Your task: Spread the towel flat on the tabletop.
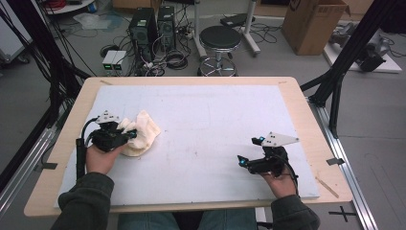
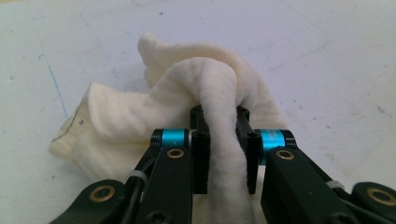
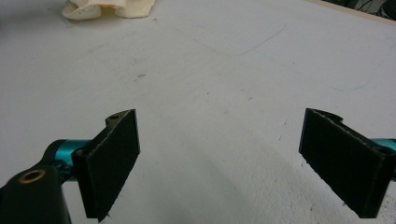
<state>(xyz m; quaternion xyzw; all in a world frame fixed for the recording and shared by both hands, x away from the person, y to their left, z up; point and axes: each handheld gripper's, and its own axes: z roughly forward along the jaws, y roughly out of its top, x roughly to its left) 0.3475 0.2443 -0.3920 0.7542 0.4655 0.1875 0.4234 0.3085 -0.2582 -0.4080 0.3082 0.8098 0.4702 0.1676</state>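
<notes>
White table (image 1: 215,124), left gripper (image 2: 219,135) jaws pinching cream cloth (image 2: 126,116), right gripper (image 3: 219,158) jaws wide apart, holding nothing

- A white sheet (image 1: 210,129) covers most of the wooden table (image 1: 297,103), leaving a bare wood border; its surface is scuffed with faint marks.
- A round black stool (image 1: 220,37) on a chrome ring base stands on the floor just beyond the table's far edge.
- Two black computer towers (image 1: 152,26) stand side by side left of the stool, amid tangled cables (image 1: 172,60).
- Two small white boxes (image 1: 114,60) with green lights sit near the towers.
- An open cardboard box (image 1: 313,24) stands at far right.
- A black frame post (image 1: 352,45) slants down beside the table's right edge.
</notes>
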